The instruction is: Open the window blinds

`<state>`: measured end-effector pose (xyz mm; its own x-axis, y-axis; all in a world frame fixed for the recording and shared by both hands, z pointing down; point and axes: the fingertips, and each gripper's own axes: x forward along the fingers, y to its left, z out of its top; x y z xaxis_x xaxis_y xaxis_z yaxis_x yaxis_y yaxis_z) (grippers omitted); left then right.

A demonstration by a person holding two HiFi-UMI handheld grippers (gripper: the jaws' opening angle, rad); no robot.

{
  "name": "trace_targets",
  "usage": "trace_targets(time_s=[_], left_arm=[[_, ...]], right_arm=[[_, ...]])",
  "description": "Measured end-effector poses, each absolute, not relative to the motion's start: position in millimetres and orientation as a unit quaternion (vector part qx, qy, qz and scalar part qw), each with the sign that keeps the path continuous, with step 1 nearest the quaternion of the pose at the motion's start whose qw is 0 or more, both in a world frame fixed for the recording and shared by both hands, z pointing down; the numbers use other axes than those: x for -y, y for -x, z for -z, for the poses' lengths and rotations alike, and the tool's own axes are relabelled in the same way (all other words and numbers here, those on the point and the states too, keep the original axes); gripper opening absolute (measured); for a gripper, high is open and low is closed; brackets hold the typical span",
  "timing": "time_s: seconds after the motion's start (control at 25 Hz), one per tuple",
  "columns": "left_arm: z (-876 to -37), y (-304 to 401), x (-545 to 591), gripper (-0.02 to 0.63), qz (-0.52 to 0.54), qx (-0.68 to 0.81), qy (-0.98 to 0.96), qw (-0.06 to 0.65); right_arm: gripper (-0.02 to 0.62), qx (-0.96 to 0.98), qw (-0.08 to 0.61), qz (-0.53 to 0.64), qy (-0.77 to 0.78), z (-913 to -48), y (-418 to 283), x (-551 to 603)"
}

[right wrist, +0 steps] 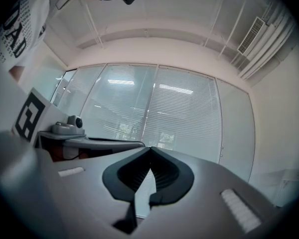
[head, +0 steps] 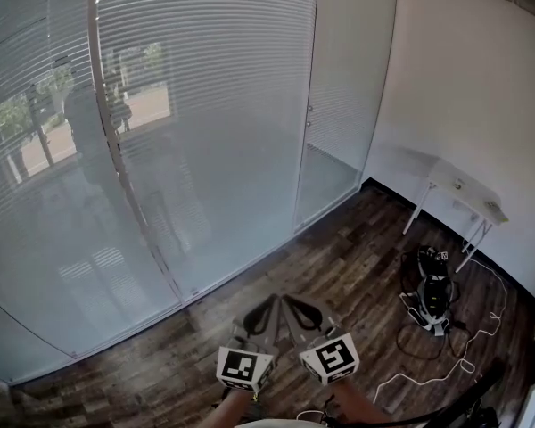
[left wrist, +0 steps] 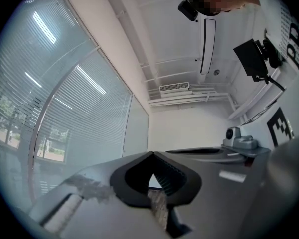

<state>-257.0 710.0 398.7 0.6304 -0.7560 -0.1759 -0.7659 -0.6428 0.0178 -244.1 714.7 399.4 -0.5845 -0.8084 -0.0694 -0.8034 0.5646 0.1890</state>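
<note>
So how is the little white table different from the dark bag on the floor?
The table is white, and the bag is mostly black. The table stands up on thin legs against the wall, while the bag lies low on the wooden floor with its straps spread out. Both are on the right side of the room, away from the blinds.

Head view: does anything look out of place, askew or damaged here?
Only clutter: a black pack lies on the wood floor by the white table, with a loose white cable trailing beside it. The blinds hang straight and even.
</note>
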Motion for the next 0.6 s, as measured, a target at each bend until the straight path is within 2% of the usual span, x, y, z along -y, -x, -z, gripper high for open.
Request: trace_targets(time_s=[0.6], left_arm=[[-395, 306, -596, -0.009, -0.094, -0.412, 0.906, 0.032]], right_arm=[[0.002, 0.881, 0.013, 0.114, -0.460, -393, 294, -601]])
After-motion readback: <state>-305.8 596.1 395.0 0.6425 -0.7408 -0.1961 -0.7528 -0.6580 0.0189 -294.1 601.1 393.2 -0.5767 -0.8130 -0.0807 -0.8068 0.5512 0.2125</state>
